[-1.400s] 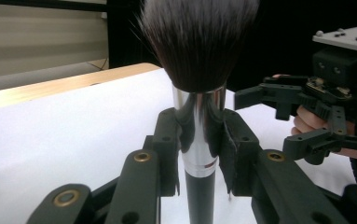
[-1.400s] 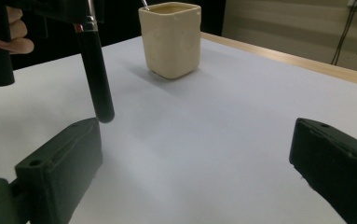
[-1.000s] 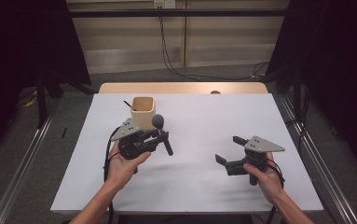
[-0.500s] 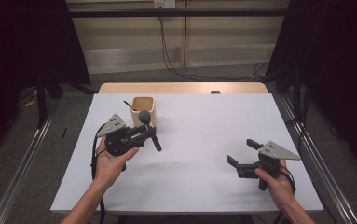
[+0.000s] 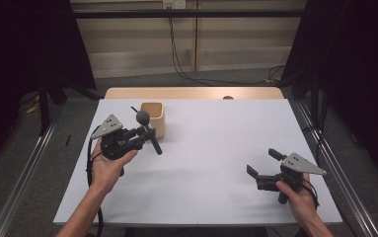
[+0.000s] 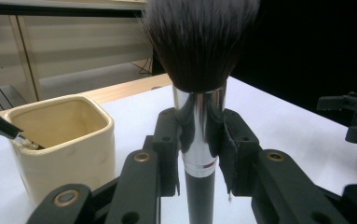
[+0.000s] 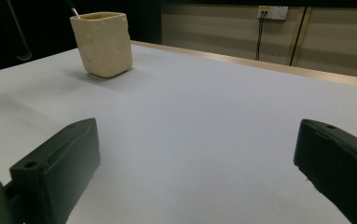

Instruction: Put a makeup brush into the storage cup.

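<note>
A white table (image 5: pixel 216 163) stands in a dark room, with a wooden edge along its far side and pale wall panels and hanging cables behind it.

The makeup brush (image 6: pixel 199 70) is clamped in the left gripper (image 5: pixel 144 136), whose jaws are pressed against the shiny metal ferrule just under the dark, rounded bristle head. In the left gripper view the brush stands upright between the jaws, its black handle running down out of sight. In the high view the brush (image 5: pixel 148 131) is lifted off the table, bristles toward 11 o'clock and handle toward 5 o'clock.

Just beside it, at about 1 o'clock from the left gripper, is the cream cup (image 5: pixel 153 118), square with rounded corners, standing upright on the table. A thin dark tool (image 6: pixel 3 128) leans out of it over the rim.

The right gripper (image 5: pixel 263 165) is well apart, at about 4 o'clock from the brush near the table's right front edge. Its jaws stand wide apart, with nothing between them but bare tabletop.
</note>
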The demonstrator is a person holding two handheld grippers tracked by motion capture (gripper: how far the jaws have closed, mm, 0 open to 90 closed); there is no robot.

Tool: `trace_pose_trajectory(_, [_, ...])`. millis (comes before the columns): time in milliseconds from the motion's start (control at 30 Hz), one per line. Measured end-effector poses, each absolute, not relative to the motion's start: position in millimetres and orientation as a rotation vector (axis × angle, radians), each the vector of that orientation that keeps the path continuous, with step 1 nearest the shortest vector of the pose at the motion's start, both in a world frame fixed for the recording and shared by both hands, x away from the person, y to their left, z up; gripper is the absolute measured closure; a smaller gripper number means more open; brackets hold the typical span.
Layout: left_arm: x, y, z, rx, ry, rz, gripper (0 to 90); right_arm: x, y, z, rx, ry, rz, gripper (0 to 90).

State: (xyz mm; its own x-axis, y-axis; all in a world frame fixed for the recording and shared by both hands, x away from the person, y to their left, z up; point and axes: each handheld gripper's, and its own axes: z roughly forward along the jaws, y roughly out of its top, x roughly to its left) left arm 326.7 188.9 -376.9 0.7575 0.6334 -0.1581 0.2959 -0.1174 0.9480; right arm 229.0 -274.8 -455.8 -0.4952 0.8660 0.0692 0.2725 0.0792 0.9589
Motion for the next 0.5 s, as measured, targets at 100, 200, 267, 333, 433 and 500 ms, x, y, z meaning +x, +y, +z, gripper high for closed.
trace_pose_trajectory(100, [329.6,192.3,-375.7,1.724,0.750,0.342,70.7,227.8,-275.5,-456.0,1.115,1.828,1.429,0.4])
trace_pose_trajectory(200, [333.1,195.0,-373.0,1.723,0.753,0.348,70.7,227.4,-277.0,-456.6,1.116,1.828,1.435,0.4])
trace_pose_trajectory(267, [335.4,195.8,-370.7,1.720,0.758,0.355,70.6,226.7,-277.4,-456.8,1.116,1.826,1.429,0.4])
trace_pose_trajectory(333, [338.4,197.3,-366.9,1.722,0.762,0.362,70.6,226.2,-278.1,-456.5,1.110,1.834,1.431,0.4])
trace_pose_trajectory(433, [343.6,198.6,-361.4,1.715,0.770,0.376,70.6,225.4,-280.3,-456.4,1.120,1.823,1.433,0.4])
trace_pose_trajectory(500, [346.4,198.9,-357.9,1.708,0.773,0.382,70.6,225.7,-281.6,-457.0,1.125,1.827,1.430,0.4])
